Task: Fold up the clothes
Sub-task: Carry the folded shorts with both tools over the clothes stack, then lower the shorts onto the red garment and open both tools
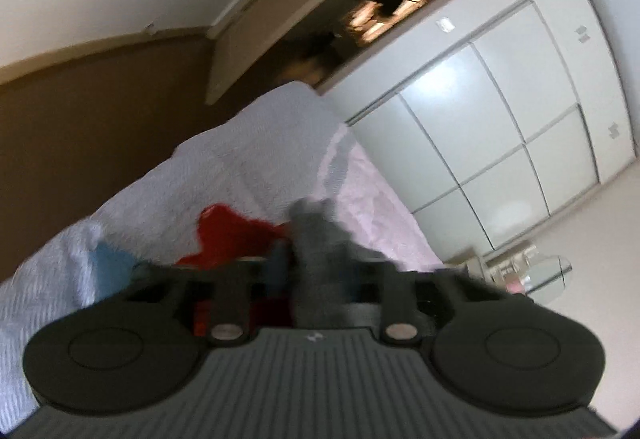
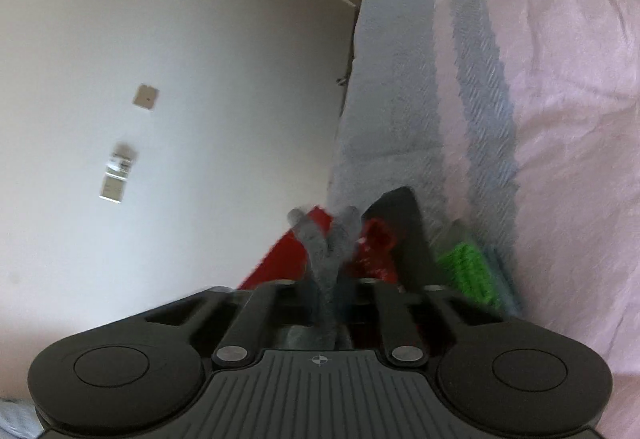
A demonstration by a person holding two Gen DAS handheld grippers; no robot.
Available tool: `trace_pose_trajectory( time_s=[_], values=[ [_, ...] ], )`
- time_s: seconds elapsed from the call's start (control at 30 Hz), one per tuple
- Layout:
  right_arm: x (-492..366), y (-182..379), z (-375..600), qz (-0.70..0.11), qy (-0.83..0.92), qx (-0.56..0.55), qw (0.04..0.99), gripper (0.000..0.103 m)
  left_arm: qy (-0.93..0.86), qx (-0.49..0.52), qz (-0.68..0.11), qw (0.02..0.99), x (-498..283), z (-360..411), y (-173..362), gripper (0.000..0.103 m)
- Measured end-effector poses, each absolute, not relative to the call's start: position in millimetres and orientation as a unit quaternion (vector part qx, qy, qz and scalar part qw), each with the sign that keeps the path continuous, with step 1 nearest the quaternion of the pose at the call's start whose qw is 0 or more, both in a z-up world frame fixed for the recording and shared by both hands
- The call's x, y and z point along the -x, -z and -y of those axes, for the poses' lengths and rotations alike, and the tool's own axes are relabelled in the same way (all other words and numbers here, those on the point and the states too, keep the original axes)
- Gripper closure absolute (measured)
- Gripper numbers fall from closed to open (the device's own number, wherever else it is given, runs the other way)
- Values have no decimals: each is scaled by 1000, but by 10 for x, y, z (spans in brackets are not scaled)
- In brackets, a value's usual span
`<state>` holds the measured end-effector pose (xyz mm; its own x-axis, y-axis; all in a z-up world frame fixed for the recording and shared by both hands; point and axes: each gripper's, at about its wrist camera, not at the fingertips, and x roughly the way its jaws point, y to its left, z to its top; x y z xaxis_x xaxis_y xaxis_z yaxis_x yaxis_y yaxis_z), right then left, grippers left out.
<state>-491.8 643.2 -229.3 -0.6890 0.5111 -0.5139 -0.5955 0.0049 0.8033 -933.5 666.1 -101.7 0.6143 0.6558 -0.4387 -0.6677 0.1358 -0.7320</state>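
Observation:
My left gripper (image 1: 316,271) is shut on a grey knit garment (image 1: 316,239) that bunches up between its jaws, held above the bed. My right gripper (image 2: 330,279) is shut on the same grey garment (image 2: 324,239), whose edge sticks up past the jaws. A red garment (image 1: 232,235) lies on the bed behind the left gripper; it also shows in the right wrist view (image 2: 288,259). A black garment (image 2: 404,227) and a bright green garment (image 2: 468,263) lie beside it. Both views are blurred.
The bed has a white woven cover (image 1: 224,167) with a grey stripe (image 2: 476,79) and a pink blanket (image 2: 560,79). A blue cloth (image 1: 112,263) lies on the cover. White wardrobe doors (image 1: 500,119), a brown wall and an open doorway (image 1: 360,19) stand behind.

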Motion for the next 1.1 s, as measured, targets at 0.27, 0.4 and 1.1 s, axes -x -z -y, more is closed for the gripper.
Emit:
trace_pose_trajectory(
  time_s=[0.27,0.4,1.1],
  values=[
    [5080,1942,-6266,-483,-767,18,423,99,-487,442,27,753,9390,-6476,1068,96],
    [5293,2127,-6315,-479,-747,92,452,99,-499,455,-3,738,9327,-6593,1182,85],
    [6235,2060,-5865,-346,-782,198,479,28,-632,330,-144,686,8458,-6509,842,77]
  ],
)
